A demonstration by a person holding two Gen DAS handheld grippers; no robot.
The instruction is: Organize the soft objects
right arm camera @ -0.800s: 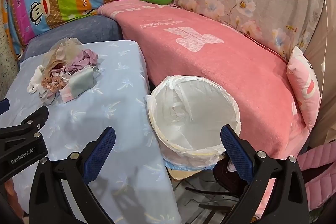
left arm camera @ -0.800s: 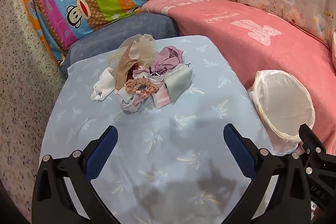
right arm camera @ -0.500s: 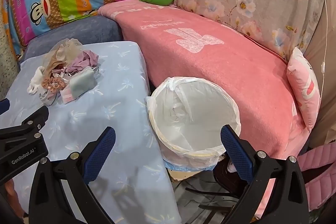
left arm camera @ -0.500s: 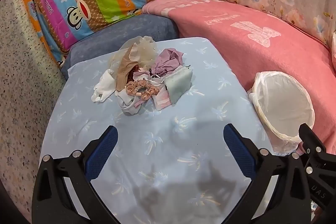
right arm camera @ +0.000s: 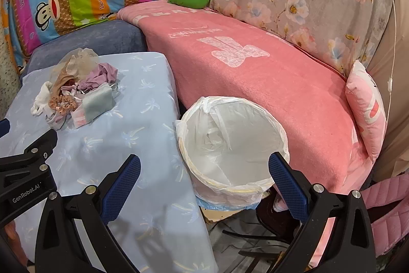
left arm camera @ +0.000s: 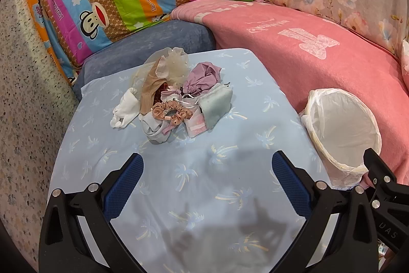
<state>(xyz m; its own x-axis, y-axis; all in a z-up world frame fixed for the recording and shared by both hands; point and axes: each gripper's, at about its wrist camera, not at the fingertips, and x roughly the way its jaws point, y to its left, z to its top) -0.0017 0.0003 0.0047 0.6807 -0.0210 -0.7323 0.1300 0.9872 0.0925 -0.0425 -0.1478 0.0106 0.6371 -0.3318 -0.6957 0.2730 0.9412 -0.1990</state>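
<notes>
Both tools spread wide, nothing between the pads, tilted down over the surface.

Heap of soft fabric items (left arm camera: 176, 96) lies ahead of left tool (left arm camera: 207, 183) on pale blue palm-print surface (left arm camera: 194, 196), bare cloth between. White bag-lined round bin (right arm camera: 230, 145) sits directly ahead of right tool (right arm camera: 204, 183), beside pink blanket-covered sofa (right arm camera: 255, 73).

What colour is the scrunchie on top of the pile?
The scrunchie is light pinkish brown. It shows best in the left wrist view.
</notes>
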